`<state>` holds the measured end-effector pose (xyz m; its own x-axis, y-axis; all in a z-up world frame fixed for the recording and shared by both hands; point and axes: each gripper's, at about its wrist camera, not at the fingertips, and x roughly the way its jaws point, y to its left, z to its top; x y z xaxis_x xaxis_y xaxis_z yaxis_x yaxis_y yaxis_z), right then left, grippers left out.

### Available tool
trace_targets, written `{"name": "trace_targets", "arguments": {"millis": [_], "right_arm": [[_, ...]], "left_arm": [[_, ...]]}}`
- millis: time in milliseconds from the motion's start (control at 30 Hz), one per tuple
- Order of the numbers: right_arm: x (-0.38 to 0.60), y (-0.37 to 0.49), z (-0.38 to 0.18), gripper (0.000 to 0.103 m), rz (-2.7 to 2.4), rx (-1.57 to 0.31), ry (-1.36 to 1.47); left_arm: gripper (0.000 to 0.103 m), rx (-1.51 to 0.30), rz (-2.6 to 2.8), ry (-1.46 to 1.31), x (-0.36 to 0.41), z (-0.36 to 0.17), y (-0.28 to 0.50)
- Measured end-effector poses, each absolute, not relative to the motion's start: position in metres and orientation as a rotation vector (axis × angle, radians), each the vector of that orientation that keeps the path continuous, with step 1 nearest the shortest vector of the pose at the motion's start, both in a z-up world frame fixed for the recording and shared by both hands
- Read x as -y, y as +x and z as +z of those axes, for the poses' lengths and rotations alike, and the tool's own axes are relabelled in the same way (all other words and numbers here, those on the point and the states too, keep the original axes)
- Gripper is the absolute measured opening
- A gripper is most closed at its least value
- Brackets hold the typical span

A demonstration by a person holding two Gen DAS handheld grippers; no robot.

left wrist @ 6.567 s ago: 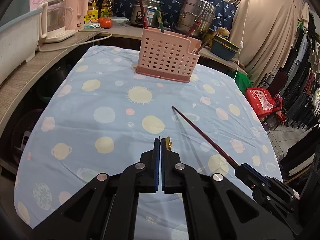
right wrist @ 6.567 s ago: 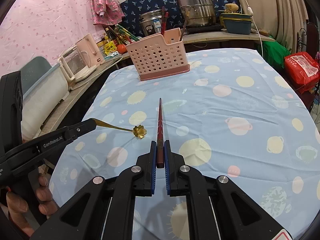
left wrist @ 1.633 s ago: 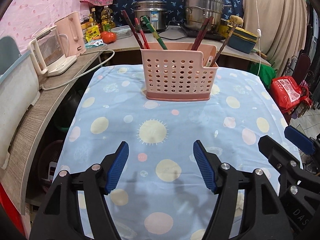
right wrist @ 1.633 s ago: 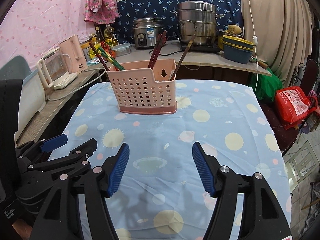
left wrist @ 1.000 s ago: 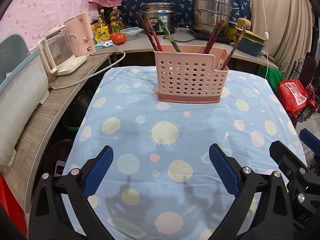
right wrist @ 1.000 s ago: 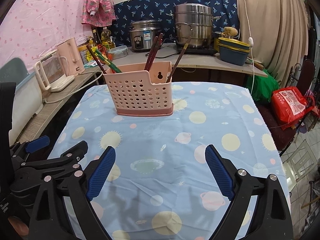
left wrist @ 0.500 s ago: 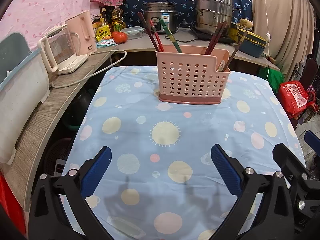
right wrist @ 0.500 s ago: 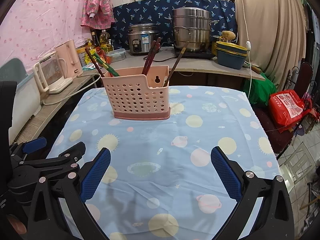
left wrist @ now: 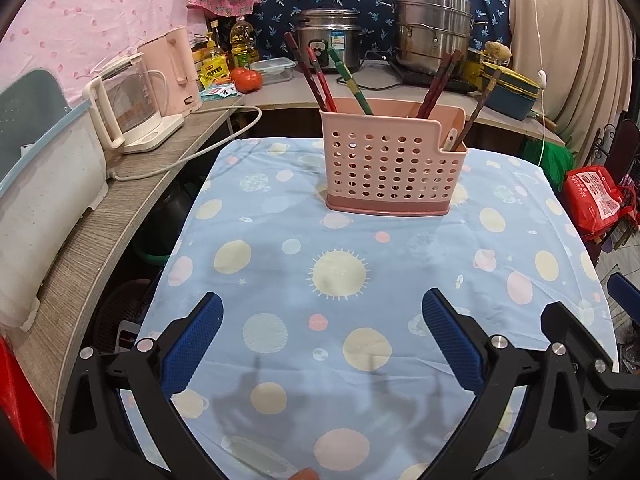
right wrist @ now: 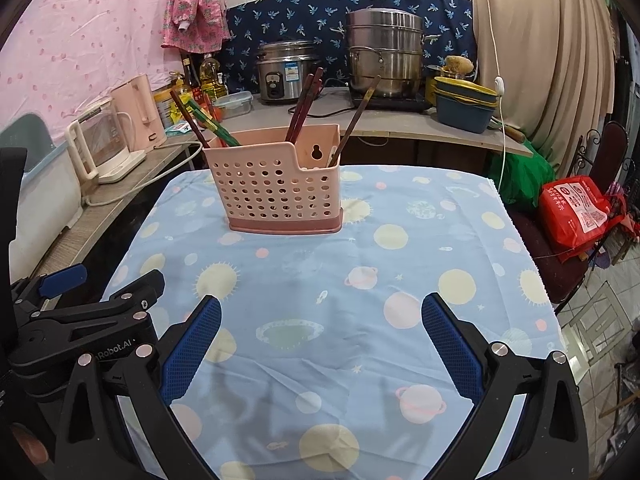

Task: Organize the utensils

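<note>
A pink perforated utensil basket [left wrist: 390, 164] [right wrist: 278, 188] stands at the far end of the table, upright on the blue planet-print cloth [left wrist: 340, 280] [right wrist: 360, 280]. Several chopsticks [left wrist: 316, 76] [right wrist: 304, 104] lean out of its compartments, and a pale spoon handle [left wrist: 450, 141] shows in the low right pocket. My left gripper [left wrist: 322, 338] hovers open over the near part of the cloth, nothing between its blue pads. My right gripper [right wrist: 320, 338] is open too and holds nothing. No loose utensil lies on the cloth.
A wooden counter [left wrist: 92, 232] runs along the left with a glass kettle [left wrist: 124, 112] and its cord. Behind the table sit a rice cooker [left wrist: 326, 40], a steel steamer pot [left wrist: 434, 28] and blue bowls [right wrist: 464, 108]. A red bag [right wrist: 576, 212] lies on a chair at the right.
6.6 s ago the left gripper held a gold spoon and the right a red chopstick; both now stand open. Over the last second both jaws widened slightly and the view barely shifted.
</note>
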<state>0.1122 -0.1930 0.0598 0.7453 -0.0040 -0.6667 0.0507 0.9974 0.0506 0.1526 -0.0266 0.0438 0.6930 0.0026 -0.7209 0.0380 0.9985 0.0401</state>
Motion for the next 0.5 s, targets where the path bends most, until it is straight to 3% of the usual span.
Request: {"name": "trace_targets", "arguments": {"millis": [500], "right_arm": [[0.1974, 0.1137, 0.0607, 0.097, -0.041, -0.726, 0.073]], "left_arm": [[0.095, -0.8, 0.0, 0.036, 0.0215, 0.0444, 0.1525]]}}
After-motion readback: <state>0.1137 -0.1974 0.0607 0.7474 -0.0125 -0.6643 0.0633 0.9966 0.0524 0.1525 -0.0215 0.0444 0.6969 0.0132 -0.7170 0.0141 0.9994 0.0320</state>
